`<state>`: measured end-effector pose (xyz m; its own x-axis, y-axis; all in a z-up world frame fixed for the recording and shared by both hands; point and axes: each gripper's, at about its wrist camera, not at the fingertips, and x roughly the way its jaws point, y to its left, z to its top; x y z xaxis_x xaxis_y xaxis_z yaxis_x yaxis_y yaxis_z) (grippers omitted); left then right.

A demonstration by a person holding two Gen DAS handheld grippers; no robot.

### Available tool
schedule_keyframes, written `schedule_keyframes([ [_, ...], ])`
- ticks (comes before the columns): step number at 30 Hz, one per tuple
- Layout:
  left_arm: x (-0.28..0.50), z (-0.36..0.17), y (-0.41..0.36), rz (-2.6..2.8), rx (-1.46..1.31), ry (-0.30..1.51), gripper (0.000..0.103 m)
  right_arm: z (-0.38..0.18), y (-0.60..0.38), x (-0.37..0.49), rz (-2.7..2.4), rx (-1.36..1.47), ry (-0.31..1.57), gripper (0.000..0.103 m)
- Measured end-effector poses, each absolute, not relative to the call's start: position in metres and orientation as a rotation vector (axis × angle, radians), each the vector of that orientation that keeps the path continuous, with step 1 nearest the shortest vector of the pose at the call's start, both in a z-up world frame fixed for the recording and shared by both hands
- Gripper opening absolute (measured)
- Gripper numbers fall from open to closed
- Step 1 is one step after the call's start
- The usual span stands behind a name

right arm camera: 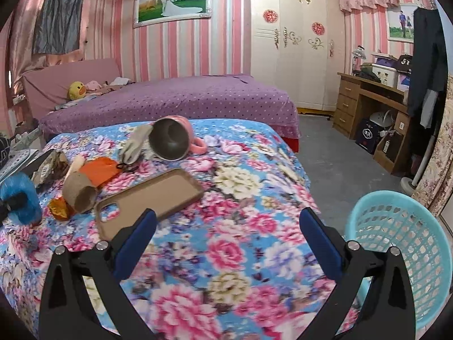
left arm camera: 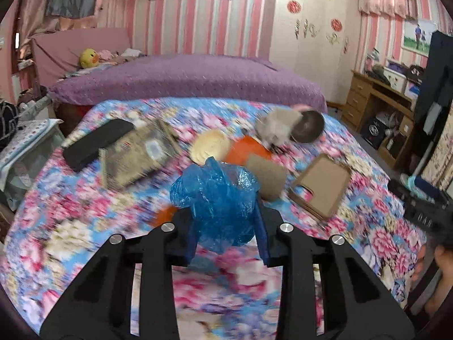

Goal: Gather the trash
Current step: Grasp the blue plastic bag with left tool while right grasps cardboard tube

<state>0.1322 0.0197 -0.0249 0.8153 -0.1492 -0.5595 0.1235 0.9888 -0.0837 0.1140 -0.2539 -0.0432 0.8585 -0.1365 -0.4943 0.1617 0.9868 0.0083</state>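
Note:
My left gripper is shut on a crumpled blue plastic bag and holds it above the floral blanket; the bag also shows at the left edge of the right wrist view. My right gripper is open and empty over the blanket. A turquoise plastic basket stands at the bed's right edge. On the blanket lie a cardboard tube, orange wrappers, a crumpled brown packet and a small orange-brown wrapper.
A brown phone case, a pink mug on its side, a grey glove, a round lid and a black case lie on the blanket. A purple bed is behind, a wooden desk right.

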Motion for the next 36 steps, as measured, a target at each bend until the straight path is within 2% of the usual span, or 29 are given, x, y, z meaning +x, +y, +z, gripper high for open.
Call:
schedule_keyframes([
  [7, 0.136, -0.017, 0.071, -0.016, -0.028, 0.557, 0.032, -0.039, -0.219, 0.12, -0.102, 0.029, 0.51, 0.098],
  [19, 0.158, -0.026, 0.135, 0.084, -0.069, 0.585, 0.032, -0.037, -0.118, 0.162, -0.005, -0.037, 0.534, 0.098],
  [30, 0.16, -0.022, 0.139, 0.073, -0.079, 0.569, 0.032, -0.053, -0.068, 0.216, 0.006, -0.109, 0.659, 0.097],
  [32, 0.16, -0.021, 0.138, 0.07, -0.09, 0.566, 0.032, -0.057, -0.067, 0.222, 0.012, -0.104, 0.69, 0.092],
  [34, 0.161, -0.02, 0.138, 0.067, -0.102, 0.566, 0.032, -0.063, -0.065, 0.227, 0.042, -0.099, 0.72, 0.069],
  [36, 0.162, -0.02, 0.136, 0.061, -0.106, 0.568, 0.032, -0.065, -0.065, 0.227, 0.059, -0.092, 0.727, 0.067],
])
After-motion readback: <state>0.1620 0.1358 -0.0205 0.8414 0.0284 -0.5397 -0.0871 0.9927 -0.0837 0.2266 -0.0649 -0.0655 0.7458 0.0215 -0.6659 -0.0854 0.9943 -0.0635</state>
